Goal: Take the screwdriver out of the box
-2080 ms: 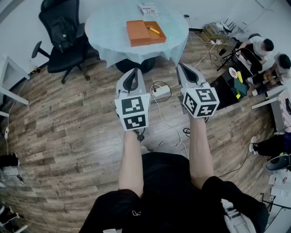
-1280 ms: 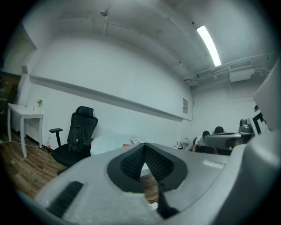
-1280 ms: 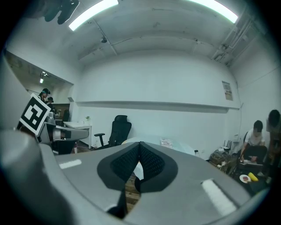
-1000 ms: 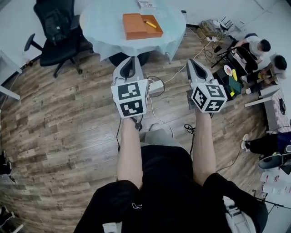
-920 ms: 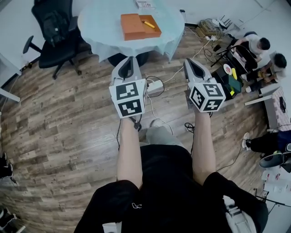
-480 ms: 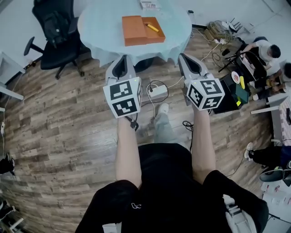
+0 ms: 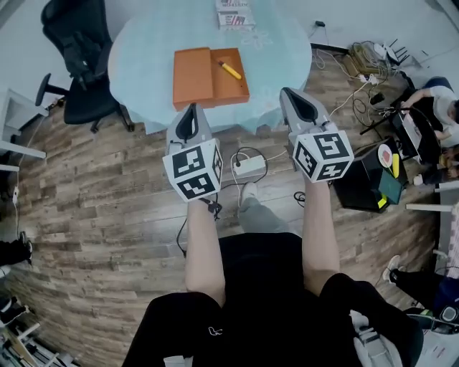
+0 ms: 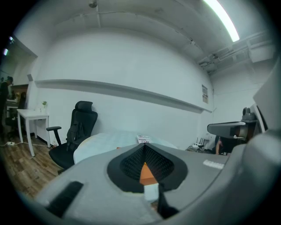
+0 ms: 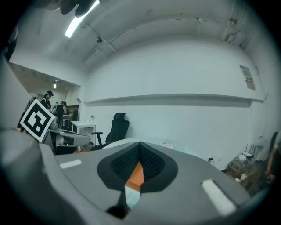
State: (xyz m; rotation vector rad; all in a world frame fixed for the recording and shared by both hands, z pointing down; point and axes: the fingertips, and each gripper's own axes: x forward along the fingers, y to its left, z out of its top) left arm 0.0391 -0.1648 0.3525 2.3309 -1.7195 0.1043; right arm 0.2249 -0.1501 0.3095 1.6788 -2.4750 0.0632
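An open orange box (image 7: 193,79) lies on the round pale-blue table (image 7: 287,50), lid to the left, tray to the right. A yellow screwdriver (image 7: 230,69) rests in the tray. In the head view both grippers are held side by side over the floor, pointing at the table. My left gripper (image 7: 190,113) is shut and empty, its tip just short of the table's near edge below the box. My right gripper (image 7: 292,95) is shut and empty, at the table edge right of the box. The orange box (image 8: 147,173) shows through the left jaws' gap, and the same box (image 9: 136,173) through the right's.
A black office chair (image 7: 79,57) stands left of the table. A power strip with cables (image 7: 251,166) lies on the wooden floor below the grippers. A small printed carton (image 7: 233,14) sits at the table's far side. A black case (image 7: 373,179) and seated people (image 7: 437,107) are at the right.
Both grippers have moved forward toward the table, and the table and box now sit closer and lower in the head view. The jaws stayed shut.
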